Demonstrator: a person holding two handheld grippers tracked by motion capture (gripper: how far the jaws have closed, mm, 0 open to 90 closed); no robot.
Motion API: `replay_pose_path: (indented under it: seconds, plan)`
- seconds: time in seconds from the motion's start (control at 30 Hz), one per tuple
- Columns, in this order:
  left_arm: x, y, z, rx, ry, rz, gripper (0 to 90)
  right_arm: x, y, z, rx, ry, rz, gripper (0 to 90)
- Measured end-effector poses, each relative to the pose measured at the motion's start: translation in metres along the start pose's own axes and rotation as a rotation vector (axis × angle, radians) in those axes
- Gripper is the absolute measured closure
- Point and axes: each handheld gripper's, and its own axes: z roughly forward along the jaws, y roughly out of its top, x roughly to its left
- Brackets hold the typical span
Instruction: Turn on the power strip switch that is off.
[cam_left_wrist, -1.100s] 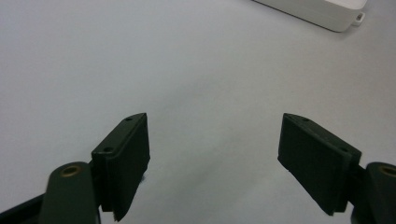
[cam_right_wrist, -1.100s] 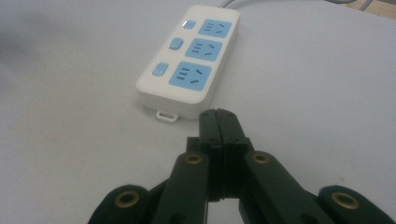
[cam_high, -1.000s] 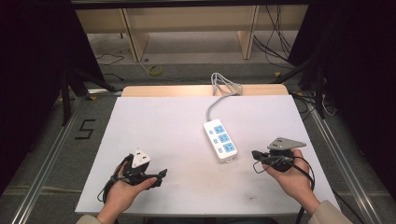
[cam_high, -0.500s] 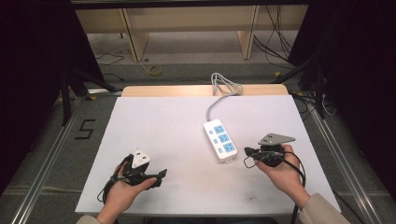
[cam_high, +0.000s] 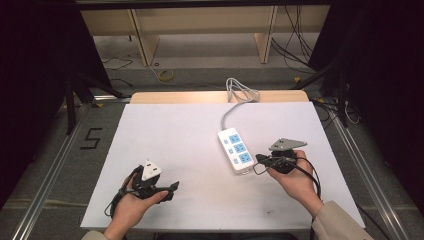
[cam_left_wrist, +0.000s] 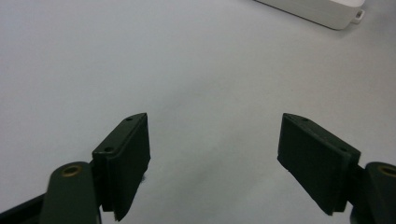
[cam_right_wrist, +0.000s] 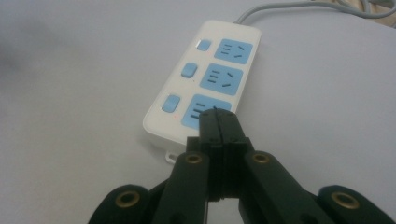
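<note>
A white power strip (cam_high: 236, 150) with three blue sockets and blue switches lies right of the table's centre, its grey cord (cam_high: 235, 97) running off the far edge. My right gripper (cam_high: 260, 159) is shut with nothing in it, its tip just at the strip's near right corner. In the right gripper view the strip (cam_right_wrist: 205, 79) lies right ahead, and the closed tips (cam_right_wrist: 217, 116) hover over its nearest socket. My left gripper (cam_high: 172, 187) rests at the near left, open and empty. In the left gripper view the gripper (cam_left_wrist: 215, 154) gapes wide over bare table, the strip's end (cam_left_wrist: 322, 9) far off.
The white table top (cam_high: 175, 135) has a wooden strip along its far edge. Shelf legs and loose cables sit on the floor beyond. A "5" is marked on the floor (cam_high: 90, 138) to the left. Metal rails run along both sides.
My right gripper has moved left and a little forward, from the table's right side up to the power strip's near end. The left gripper has stayed put.
</note>
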Motion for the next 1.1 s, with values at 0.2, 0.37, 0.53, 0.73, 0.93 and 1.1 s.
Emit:
replay_pose_path:
  seconds: [0.2, 0.37, 0.53, 0.73, 0.93, 1.1]
  plan:
    - [0.000, 0.000, 0.000, -0.001, -0.001, 0.001, 24.8, 0.000, 0.003, 0.004, 0.009, 0.001, 0.006, 90.0]
    - [0.000, 0.000, 0.000, 0.002, -0.001, 0.009, 24.9, 0.000, 0.006, 0.009, 0.015, 0.002, 0.002, 90.0]
    - [-0.001, 0.000, 0.000, 0.004, -0.003, 0.007, 24.9, 0.002, 0.010, 0.013, 0.021, 0.001, -0.001, 90.0]
    - [-0.001, 0.000, 0.000, 0.003, -0.005, 0.008, 24.8, 0.002, 0.012, 0.019, 0.030, 0.000, -0.002, 90.0]
    - [-0.001, 0.000, 0.000, 0.003, -0.006, 0.009, 24.9, 0.003, 0.016, 0.024, 0.032, 0.004, -0.006, 90.0]
    - [-0.001, 0.000, 0.000, 0.000, -0.007, 0.010, 24.8, 0.004, 0.019, 0.029, 0.036, 0.007, -0.005, 90.0]
